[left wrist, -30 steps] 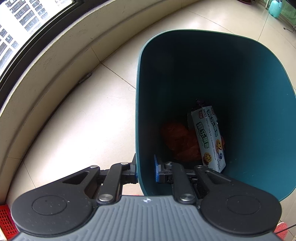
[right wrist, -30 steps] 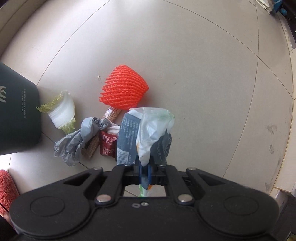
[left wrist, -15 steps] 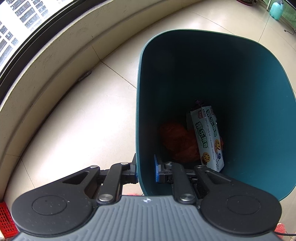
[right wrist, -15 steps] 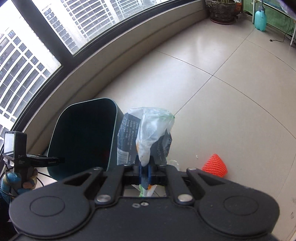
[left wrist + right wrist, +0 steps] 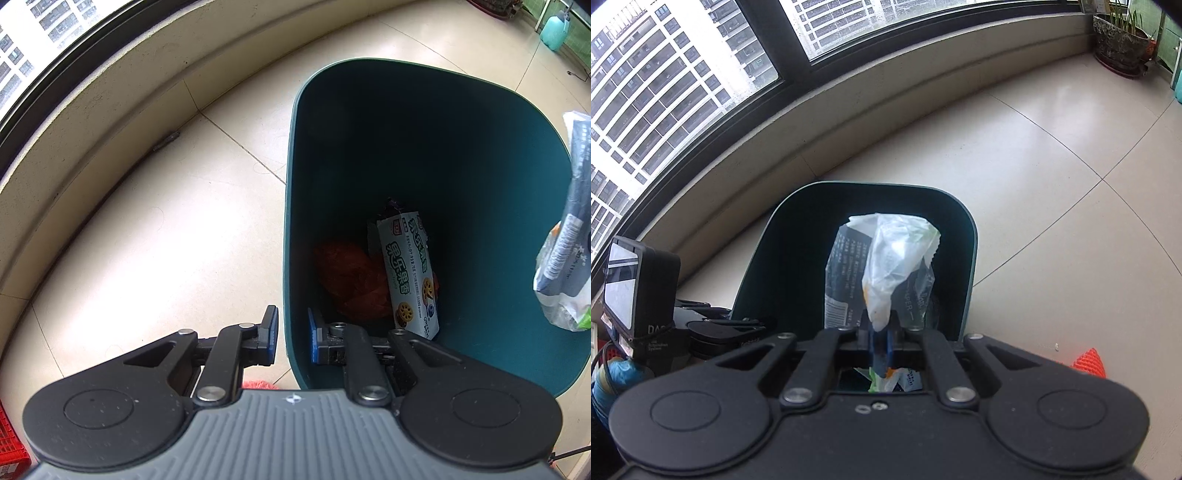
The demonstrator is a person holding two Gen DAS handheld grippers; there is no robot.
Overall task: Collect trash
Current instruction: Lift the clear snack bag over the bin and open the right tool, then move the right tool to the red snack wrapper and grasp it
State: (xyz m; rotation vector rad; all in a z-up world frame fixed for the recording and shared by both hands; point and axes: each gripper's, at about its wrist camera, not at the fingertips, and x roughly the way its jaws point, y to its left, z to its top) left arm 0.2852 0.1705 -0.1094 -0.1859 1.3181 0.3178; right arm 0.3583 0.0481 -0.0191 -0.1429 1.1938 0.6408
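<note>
Left gripper: my jaws straddle the near wall of the bin, one pad outside, one inside; a thin gap shows between the outer pad and the wall, so whether I am clenched on it I cannot tell.
Right gripper: my jaws are clenched on the crumpled wrappers, a whitish plastic bag over a dark printed packet, standing up from the pads.
Wrappers, place: held above the open mouth of the bin; in my left view they hang at the right edge, over the bin's right rim.
Bin: dark teal, upright on the tiled floor, mouth open.
Bin contents: a white biscuit packet leans upright at the bottom, with orange-red net just left of it, touching.
Floor: pale tiles; an orange foam net lies to the right of my right gripper, well apart from the bin.
Far side: a curved window ledge with dark-framed panes above it, a potted plant at far right.
</note>
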